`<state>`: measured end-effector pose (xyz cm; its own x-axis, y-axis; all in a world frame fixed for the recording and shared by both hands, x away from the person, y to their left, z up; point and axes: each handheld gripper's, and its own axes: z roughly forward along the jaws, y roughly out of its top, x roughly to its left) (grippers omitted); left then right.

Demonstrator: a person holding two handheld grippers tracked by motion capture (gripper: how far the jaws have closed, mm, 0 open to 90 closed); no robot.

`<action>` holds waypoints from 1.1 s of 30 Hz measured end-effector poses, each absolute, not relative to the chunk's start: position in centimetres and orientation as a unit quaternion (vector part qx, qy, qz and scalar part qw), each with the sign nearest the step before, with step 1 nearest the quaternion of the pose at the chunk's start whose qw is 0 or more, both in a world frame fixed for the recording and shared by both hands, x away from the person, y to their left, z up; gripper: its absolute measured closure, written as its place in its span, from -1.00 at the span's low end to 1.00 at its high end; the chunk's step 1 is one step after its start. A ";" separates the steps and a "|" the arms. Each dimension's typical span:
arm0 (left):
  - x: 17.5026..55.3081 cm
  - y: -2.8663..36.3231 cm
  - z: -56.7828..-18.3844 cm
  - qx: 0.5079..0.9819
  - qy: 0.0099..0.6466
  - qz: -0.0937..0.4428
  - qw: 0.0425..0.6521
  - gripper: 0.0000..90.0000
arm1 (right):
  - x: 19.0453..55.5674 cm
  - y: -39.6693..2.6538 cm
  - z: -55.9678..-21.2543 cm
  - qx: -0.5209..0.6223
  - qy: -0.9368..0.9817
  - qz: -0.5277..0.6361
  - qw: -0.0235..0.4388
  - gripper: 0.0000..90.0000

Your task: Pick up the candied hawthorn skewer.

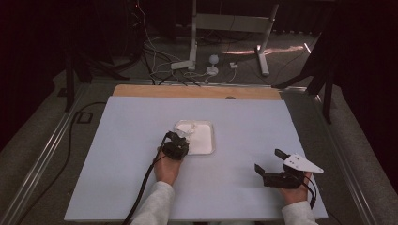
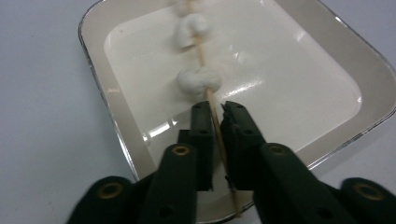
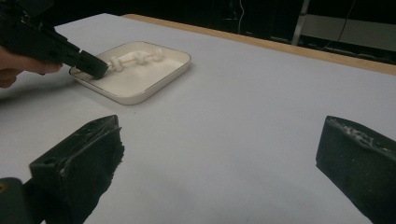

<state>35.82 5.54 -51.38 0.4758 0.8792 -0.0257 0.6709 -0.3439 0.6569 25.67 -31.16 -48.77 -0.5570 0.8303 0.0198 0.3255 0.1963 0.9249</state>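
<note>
Now the left gripper is clamping its jaws on the skewer in the tray at frame centre, ready to lift; the right gripper is waiting, jaws open, lower right.

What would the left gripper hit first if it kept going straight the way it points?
Probably the nearest white lump on the skewer that the left gripper is shut on, just ahead of its jaws over the tray.

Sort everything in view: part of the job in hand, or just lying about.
In the job:
- skewer of white lumps, pinched by left tool
- white tray holding it
- right tool, open, waiting

Lying about:
- cables and metal stand beyond the table
</note>
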 end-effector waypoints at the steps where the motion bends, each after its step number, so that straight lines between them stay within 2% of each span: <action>1: 35.8 5.5 -51.4 0.802 0.483 0.169 0.308 0.97 | 25.7 -31.2 -48.8 0.395 0.730 0.495 0.255 -0.99; 7: 35.9 5.8 -51.2 0.804 0.484 0.159 0.306 1.00 | 25.6 -31.2 -48.7 0.395 0.730 0.496 0.255 -1.00; 33: 34.4 7.9 -48.5 0.781 0.469 0.161 0.379 1.00 | 25.8 -31.0 -48.7 0.399 0.723 0.505 0.252 -0.99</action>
<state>34.45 7.94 -48.48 0.5092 0.8543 -0.1044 0.6104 -0.2729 0.7436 25.84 -31.04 -48.68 -0.5556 0.8306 0.0383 0.3221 0.1726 0.9308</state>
